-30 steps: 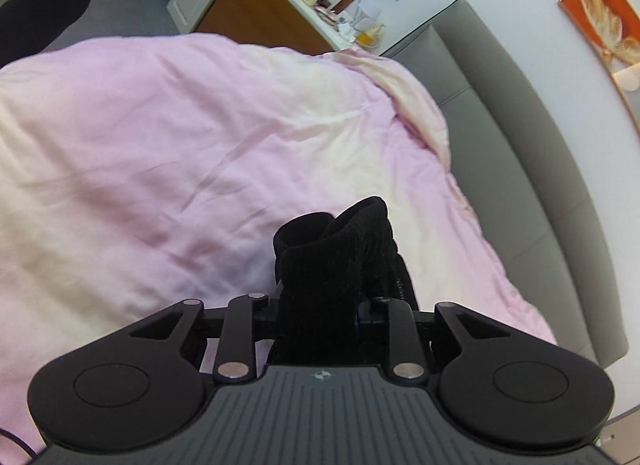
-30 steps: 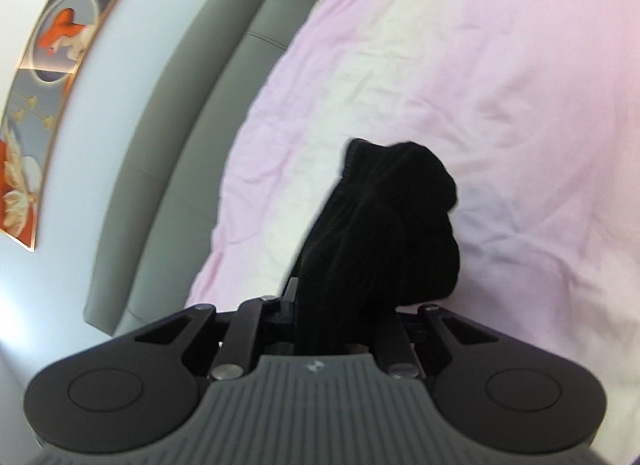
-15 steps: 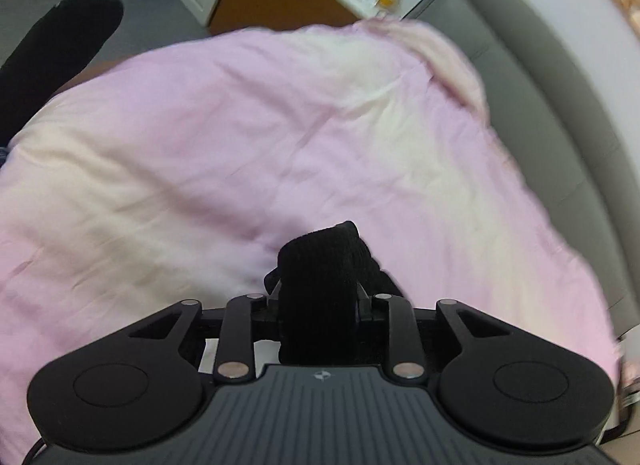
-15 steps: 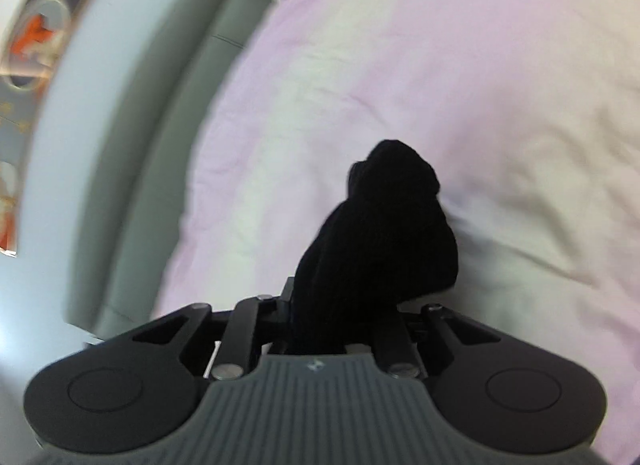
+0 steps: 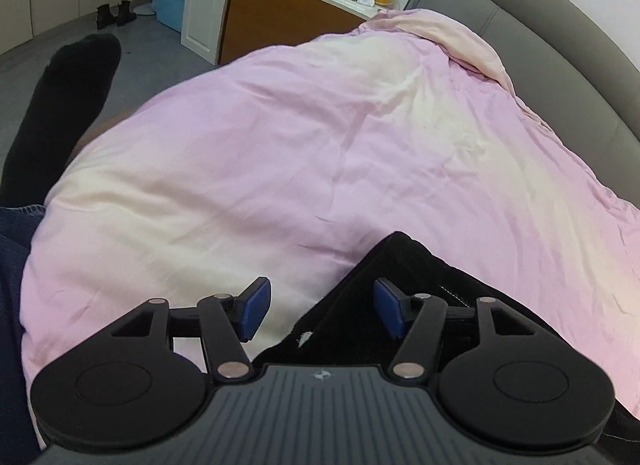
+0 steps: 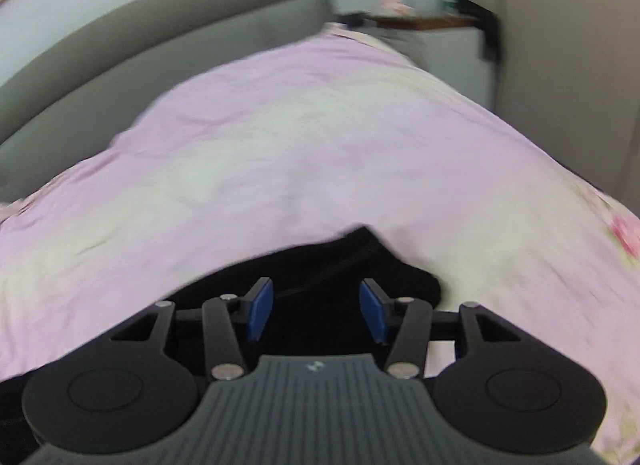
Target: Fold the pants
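The black pants [image 5: 384, 285] lie on the pink and cream duvet [image 5: 320, 137], close under both grippers. In the left wrist view a corner of them pokes up between and to the right of the blue pads. My left gripper [image 5: 320, 313] is open and empty just above that corner. In the right wrist view the pants [image 6: 320, 265] spread dark under my right gripper [image 6: 316, 309], which is open and empty. This view is blurred. Most of the pants is hidden beneath the gripper bodies.
A grey padded headboard [image 5: 540, 37] runs along the bed's far side. A wooden dresser [image 5: 288, 13] with bottles stands beyond the bed. A person's leg in a black sock [image 5: 60, 105] and jeans lies at the left edge.
Both grippers have opened and let go of the black pants, which now lie on the duvet. Both cameras have swung to look flatter across the bed.
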